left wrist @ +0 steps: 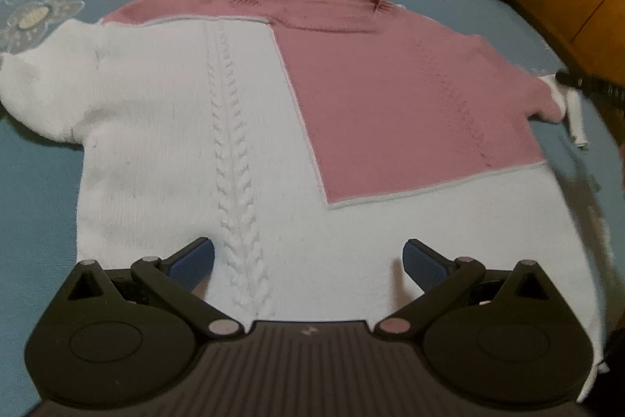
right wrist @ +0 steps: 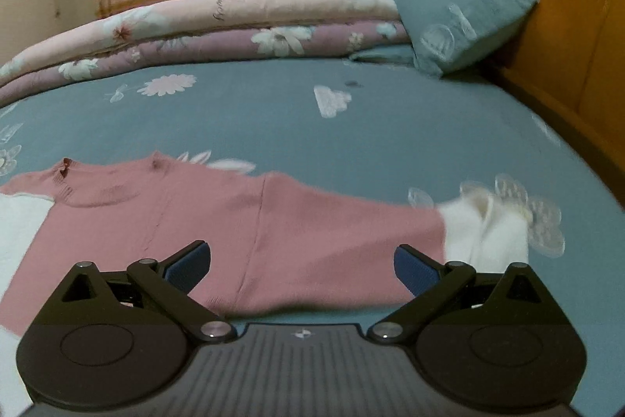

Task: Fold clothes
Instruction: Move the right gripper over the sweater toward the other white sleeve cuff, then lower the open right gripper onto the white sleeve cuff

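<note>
Both grippers — left (left wrist: 308, 262), right (right wrist: 302, 266) — gape over the flat sweater (left wrist: 242, 127)

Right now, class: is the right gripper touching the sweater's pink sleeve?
Cannot tell. In the right wrist view the open right gripper frames the pink sleeve, but neither contact nor gap shows.

The sweater's (left wrist: 234, 127) hem hides behind the left tool (left wrist: 308, 260); its white cuff (right wrist: 484, 233) is blurred.
</note>
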Demonstrator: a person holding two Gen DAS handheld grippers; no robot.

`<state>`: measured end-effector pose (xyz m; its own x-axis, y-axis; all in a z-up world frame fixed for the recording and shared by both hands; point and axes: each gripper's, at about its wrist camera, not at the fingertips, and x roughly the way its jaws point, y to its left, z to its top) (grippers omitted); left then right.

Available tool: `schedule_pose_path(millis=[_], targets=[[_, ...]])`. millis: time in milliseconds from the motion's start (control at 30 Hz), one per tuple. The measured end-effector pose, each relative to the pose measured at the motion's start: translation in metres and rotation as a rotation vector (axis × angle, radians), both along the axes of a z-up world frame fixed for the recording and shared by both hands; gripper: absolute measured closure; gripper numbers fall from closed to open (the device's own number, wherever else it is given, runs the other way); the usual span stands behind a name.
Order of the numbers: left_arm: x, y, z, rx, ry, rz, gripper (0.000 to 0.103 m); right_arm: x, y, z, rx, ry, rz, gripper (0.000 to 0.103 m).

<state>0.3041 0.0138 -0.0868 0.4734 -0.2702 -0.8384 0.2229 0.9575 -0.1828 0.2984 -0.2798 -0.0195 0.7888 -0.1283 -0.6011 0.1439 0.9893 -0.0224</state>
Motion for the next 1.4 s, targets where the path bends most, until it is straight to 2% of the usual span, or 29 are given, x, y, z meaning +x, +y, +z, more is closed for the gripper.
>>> schedule_pose_path(millis=[100, 233, 367, 500, 767, 1100, 1300, 1400], targets=[[-0.004, -0.010, -0.002, 0.054, -0.026, 0.027, 0.001, 0.008, -0.009, -0.003, -0.055, -0.009, 0.019, 0.002], [-0.005, -0.021, -0.004, 0.114, -0.045, 0.068, 0.001, 0.016, -0.032, -0.012, -0.051, 0.015, 0.014, 0.005], [-0.004, -0.018, -0.004, 0.083, -0.065, 0.137, 0.001, 0.022, -0.048, -0.023, -0.080, 0.039, -0.011, 0.010], [-0.002, -0.014, -0.006, 0.066, -0.097, 0.139, 0.001, 0.025, -0.060, -0.029, -0.069, 0.044, -0.034, 0.017], [-0.005, -0.015, -0.007, 0.076, -0.128, 0.107, 0.001, 0.030, -0.066, -0.031, -0.171, 0.034, -0.078, 0.017], [-0.008, -0.013, -0.006, 0.060, -0.132, 0.109, 0.001, 0.033, -0.072, -0.032, -0.177, 0.027, -0.093, 0.017], [-0.009, -0.014, -0.006, 0.065, -0.137, 0.106, 0.001, 0.034, -0.081, -0.032, -0.222, 0.009, -0.122, 0.017], [-0.010, -0.014, -0.007, 0.062, -0.140, 0.104, 0.001, 0.030, -0.107, -0.026, -0.168, -0.015, -0.161, 0.017]])
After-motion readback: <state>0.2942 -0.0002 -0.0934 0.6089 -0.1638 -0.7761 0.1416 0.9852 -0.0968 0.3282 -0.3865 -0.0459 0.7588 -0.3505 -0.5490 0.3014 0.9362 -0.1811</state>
